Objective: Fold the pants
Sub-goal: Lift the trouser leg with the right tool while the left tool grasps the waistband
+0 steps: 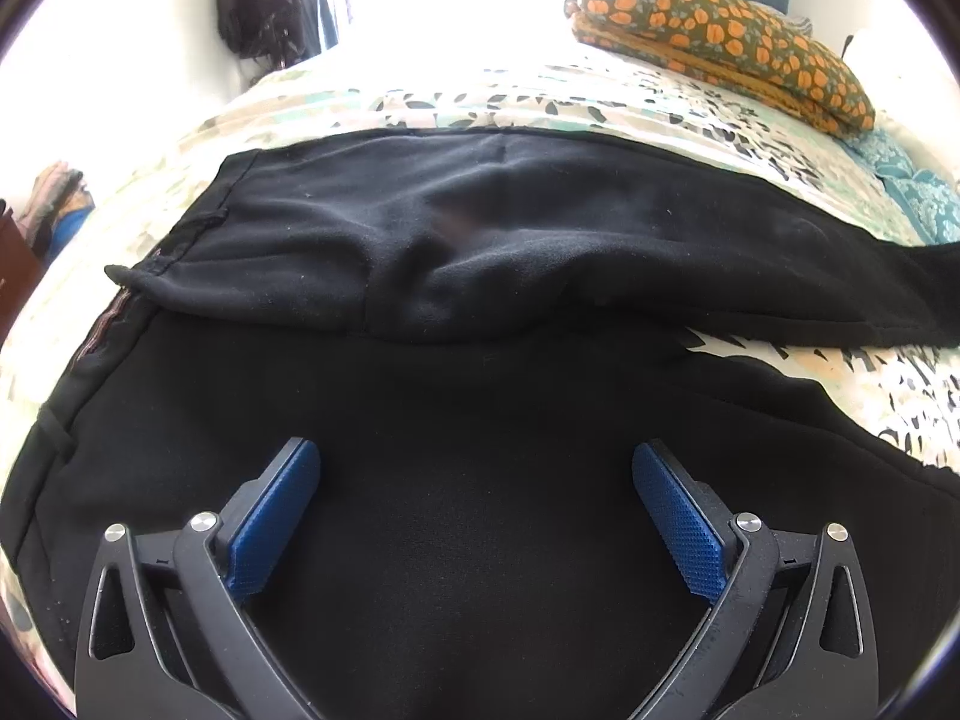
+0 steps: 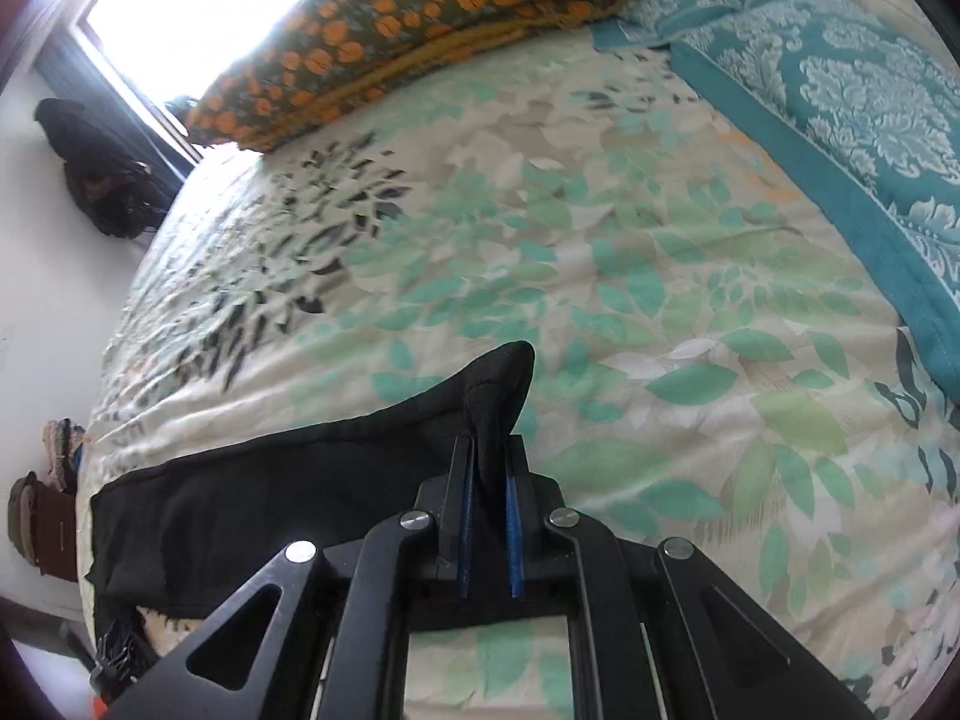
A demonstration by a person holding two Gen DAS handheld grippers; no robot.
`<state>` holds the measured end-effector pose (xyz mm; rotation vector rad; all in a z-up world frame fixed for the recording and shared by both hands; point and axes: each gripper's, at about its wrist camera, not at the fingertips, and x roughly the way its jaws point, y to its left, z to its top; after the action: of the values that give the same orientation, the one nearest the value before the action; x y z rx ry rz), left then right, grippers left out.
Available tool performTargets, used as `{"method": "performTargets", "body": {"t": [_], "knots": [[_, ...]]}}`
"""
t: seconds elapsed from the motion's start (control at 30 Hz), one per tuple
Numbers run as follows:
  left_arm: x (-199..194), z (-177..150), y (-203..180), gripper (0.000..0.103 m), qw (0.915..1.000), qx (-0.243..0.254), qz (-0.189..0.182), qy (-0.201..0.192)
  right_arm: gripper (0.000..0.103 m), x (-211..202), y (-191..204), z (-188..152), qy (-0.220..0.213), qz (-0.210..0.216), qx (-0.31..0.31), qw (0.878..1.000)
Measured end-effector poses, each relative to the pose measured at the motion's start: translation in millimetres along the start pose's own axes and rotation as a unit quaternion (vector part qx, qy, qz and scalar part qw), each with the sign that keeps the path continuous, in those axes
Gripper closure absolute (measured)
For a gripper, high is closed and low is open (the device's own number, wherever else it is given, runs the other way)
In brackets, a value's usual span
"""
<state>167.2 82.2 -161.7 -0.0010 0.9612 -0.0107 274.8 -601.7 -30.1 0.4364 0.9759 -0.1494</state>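
- The left gripper [image 1: 476, 462] is hanging over the black pants [image 1: 480, 276] with its jaws spread wide, blue pads [image 1: 681, 525] facing each other and nothing sitting between them. Can't tell if the fingertips are actually touching the fabric or just floating above it, everything down there is the same black.
- The right gripper [image 2: 487, 468] is pinching down tight on one end of a pant leg [image 2: 498, 396], most likely the cuff, and a little peak of fabric is poking up past the fingertips.
- The pants are lying on the bed, spread sideways across the left wrist view, with the waistband [image 1: 174, 240] sitting on the left side and one leg trailing off to the right.
- The far leg is lying just past the near one, and a wedge of bedsheet is showing between them on the right.
- Under it all, the leaf-print bedsheet [image 2: 600, 276] in white, teal and green is covering the mattress.
- Further back, a folded blanket with orange flowers [image 1: 720, 42] is sitting near the far edge of the bed, and a teal damask blanket [image 2: 840, 90] is lying just beside it.
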Motion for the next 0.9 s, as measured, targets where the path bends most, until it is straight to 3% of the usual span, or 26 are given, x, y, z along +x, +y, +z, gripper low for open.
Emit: {"method": "performTargets", "body": {"t": [0.1,0.2,0.3,0.53,0.6,0.67,0.73,0.8,0.9], "knots": [[-5,15,4,0.001,0.9987,-0.020,-0.014,0.045,0.096,-56,40,-38,-0.029,0.048,-0.037,0.998],[-18,33,9,0.001,0.9903,-0.074,-0.095,0.068,0.097,-103,82,-89,-0.038,0.083,-0.079,0.993],[-28,57,7,0.001,0.9793,-0.117,-0.148,0.073,0.097,-144,107,-147,-0.046,0.108,-0.099,0.988],[-14,117,-36,0.001,0.9680,-0.110,-0.201,0.103,0.097,-194,122,-244,-0.072,0.134,-0.082,0.985],[-4,130,-51,0.001,0.9535,-0.119,-0.245,0.130,0.097,-202,123,-261,-0.081,0.135,-0.082,0.984],[14,141,-62,0.001,0.9293,-0.153,-0.292,0.167,0.097,-208,120,-272,-0.089,0.139,-0.073,0.984],[30,149,-72,0.001,0.9094,-0.197,-0.315,0.188,0.097,-211,116,-279,-0.094,0.142,-0.064,0.983],[44,153,-80,0.001,0.9016,-0.221,-0.314,0.200,0.097,-210,112,-284,-0.093,0.143,-0.061,0.983],[60,159,-87,0.001,0.9032,-0.251,-0.284,0.203,0.097,-212,105,-289,-0.091,0.148,-0.056,0.983]]}}
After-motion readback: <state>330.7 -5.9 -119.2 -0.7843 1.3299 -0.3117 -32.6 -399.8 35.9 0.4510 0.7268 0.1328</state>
